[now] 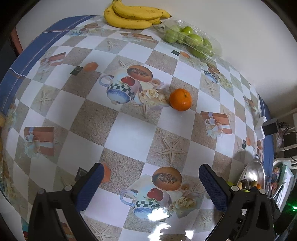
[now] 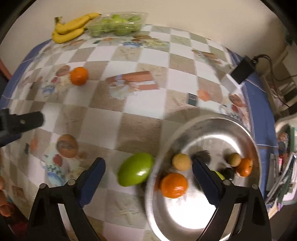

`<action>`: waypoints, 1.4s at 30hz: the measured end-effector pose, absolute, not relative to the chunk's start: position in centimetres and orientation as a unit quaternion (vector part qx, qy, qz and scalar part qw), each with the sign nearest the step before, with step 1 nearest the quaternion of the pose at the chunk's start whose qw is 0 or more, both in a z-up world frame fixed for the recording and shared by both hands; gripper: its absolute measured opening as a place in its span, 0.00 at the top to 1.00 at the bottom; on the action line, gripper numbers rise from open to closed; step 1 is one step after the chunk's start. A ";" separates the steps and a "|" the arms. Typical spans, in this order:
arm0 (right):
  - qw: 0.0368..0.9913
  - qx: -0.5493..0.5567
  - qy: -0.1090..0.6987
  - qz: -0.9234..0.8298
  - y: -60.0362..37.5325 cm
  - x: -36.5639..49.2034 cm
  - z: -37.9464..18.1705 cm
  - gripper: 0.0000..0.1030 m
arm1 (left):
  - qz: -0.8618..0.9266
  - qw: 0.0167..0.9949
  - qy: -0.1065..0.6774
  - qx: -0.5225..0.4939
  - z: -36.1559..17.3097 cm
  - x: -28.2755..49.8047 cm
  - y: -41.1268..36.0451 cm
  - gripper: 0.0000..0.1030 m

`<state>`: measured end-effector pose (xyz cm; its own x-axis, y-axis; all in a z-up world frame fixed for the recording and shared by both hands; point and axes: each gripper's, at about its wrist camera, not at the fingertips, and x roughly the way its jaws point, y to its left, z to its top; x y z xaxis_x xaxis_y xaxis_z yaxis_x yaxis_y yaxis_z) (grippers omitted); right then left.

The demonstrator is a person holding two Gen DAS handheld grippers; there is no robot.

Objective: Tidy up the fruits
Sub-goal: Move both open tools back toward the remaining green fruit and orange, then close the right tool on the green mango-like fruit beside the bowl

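Note:
In the left wrist view an orange [image 1: 180, 99] lies alone on the patterned tablecloth, well ahead of my open, empty left gripper [image 1: 150, 187]. Bananas [image 1: 133, 15] and a clear pack of green fruit [image 1: 191, 39] sit at the far edge by the wall. In the right wrist view my right gripper [image 2: 148, 179] is open and empty. A green mango [image 2: 136, 169] lies between its fingers, beside a silver tray [image 2: 209, 120]. The tray holds two oranges [image 2: 174, 185], two tan fruits [image 2: 181, 161] and dark fruits [image 2: 202, 155]. The lone orange [image 2: 78, 76] and my left gripper [image 2: 27, 120] also show there.
A black adapter on a white box [image 2: 239, 73] sits at the table's right edge with cables beyond. The tray's rim [image 1: 254, 172] shows at the right in the left wrist view. The wall runs along the far side behind the bananas [image 2: 72, 27] and the fruit pack [image 2: 117, 24].

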<state>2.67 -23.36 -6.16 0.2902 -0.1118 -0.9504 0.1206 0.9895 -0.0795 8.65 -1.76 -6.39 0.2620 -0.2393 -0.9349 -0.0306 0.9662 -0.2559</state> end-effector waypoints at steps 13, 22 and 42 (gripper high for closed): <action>0.800 0.028 0.588 -0.115 -26.7 0.9 -6.2 0.08 | -0.066 0.788 0.602 -0.111 -6.3 8.6 -2.0 0.00; 0.800 0.015 0.587 -0.126 -26.7 1.0 -6.8 0.08 | -0.067 0.787 0.603 -0.114 -6.4 8.7 -2.1 0.00; 0.823 0.011 0.563 -0.076 -22.8 4.8 -5.1 0.08 | -0.060 0.787 0.599 -0.136 -6.1 8.8 -1.3 0.00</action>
